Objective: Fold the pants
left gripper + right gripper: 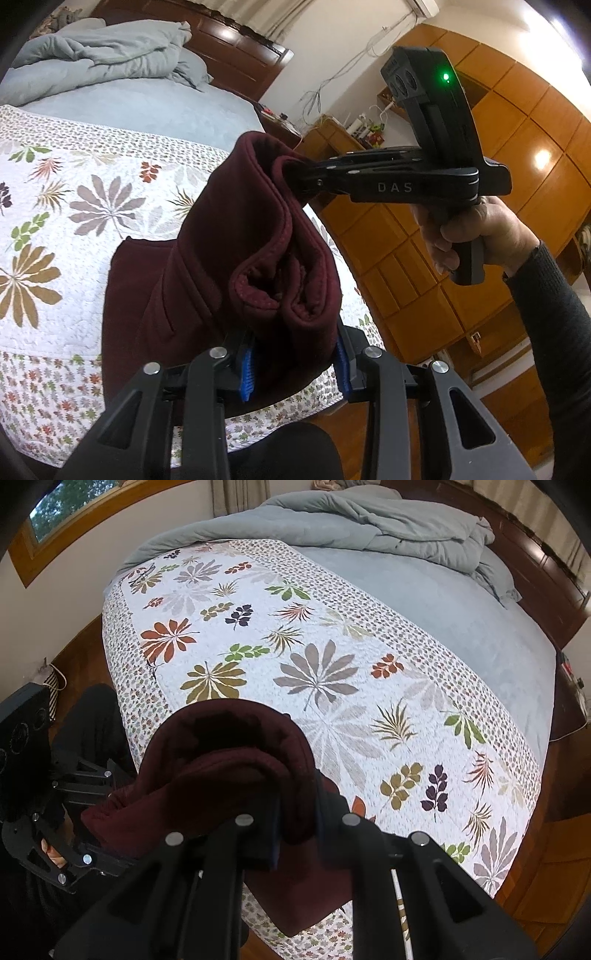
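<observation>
Pants: dark maroon pants (221,258), lifted at centre frame above the bed's near edge, lower part draped on the leaf-print quilt (74,206).
Left tongs: left tongs (295,369) at lower centre, clenched on a bunched fold of the fabric.
Right tongs: right tongs (295,177), centre right, held by a hand (476,236), pinching the upper hem.
Background: grey duvet (96,55) heaped in the upper left.

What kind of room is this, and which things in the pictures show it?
Most likely a home bedroom. A wide bed with a dark wooden headboard fills the room, a crumpled grey-blue duvet lies at its head, and wooden wardrobe doors line one wall.
</observation>
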A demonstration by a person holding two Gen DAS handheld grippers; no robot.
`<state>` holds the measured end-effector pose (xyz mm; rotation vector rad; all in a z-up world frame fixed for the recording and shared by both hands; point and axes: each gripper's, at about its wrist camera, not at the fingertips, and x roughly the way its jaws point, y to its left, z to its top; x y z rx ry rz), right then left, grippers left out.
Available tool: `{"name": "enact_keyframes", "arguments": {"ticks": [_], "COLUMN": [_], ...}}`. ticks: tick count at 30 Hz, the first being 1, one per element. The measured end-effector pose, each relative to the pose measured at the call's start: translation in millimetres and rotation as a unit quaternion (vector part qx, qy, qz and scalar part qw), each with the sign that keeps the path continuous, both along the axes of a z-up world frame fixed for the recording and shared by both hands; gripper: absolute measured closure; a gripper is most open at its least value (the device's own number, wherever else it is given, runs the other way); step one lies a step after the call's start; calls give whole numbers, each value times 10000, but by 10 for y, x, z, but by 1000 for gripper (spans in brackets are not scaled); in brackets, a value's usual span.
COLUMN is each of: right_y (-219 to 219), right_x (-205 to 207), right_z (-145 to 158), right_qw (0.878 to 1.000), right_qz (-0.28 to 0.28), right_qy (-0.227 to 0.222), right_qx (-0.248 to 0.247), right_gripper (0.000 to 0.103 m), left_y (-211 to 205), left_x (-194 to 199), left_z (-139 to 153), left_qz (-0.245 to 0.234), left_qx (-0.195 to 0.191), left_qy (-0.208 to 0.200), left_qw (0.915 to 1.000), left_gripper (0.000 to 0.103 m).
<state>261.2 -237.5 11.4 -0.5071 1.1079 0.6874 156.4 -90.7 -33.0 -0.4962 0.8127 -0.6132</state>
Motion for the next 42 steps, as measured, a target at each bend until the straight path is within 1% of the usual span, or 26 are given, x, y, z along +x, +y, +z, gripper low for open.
{"name": "enact_keyframes", "arguments": {"ticks": [12, 20, 35, 42], "right_y": [-465, -678, -1139, -1325], "right_x": [11, -5, -32, -86], "right_z": [-262, -418, -807, -1006], "right_qw": [9995, 9996, 9991, 9994], "right_qz": [-253, -227, -310, -270], "right_qy": [140, 57, 86, 50], "right_qx": [129, 178, 275, 216], "right_gripper": [90, 90, 90, 90], "left_y": [-381, -595, -993, -1195], "left_x": [95, 151, 306, 334], "left_z": [-148, -261, -582, -765], "left_qz": [-290, -416, -674, -769], "left_qx": [107, 156, 238, 403], "left_qy": [146, 300, 611, 723], "left_qw": [9994, 9986, 9956, 9936], "left_gripper": [70, 70, 70, 70]}}
